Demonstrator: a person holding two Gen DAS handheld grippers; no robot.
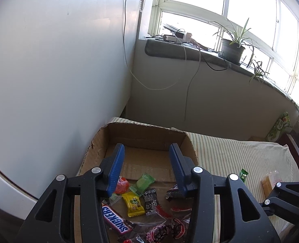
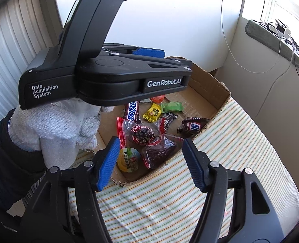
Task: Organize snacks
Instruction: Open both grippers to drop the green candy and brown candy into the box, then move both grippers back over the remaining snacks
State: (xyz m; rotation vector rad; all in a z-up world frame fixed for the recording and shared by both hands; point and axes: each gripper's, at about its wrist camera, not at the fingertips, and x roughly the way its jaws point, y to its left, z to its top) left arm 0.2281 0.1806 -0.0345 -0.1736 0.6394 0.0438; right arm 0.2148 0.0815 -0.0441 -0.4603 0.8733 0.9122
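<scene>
Now both claws gape empty: the left claw (image 1: 147, 162) above the shallow brown cardboard box (image 2: 208, 83) of wrapped snacks (image 2: 152, 112), the right claw (image 2: 151, 162) at its near rim.

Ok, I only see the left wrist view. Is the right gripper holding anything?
Observer: No, the right gripper is open and empty, over the near wall of the brown cardboard box.
Operator: Any snack there I'm missing?
Observer: A round yellow jelly cup with a printed lid lies in the box's near corner.
Operator: What holds my gripper?
Observer: A left hand in a white knitted glove holds the left gripper over the box.
</scene>
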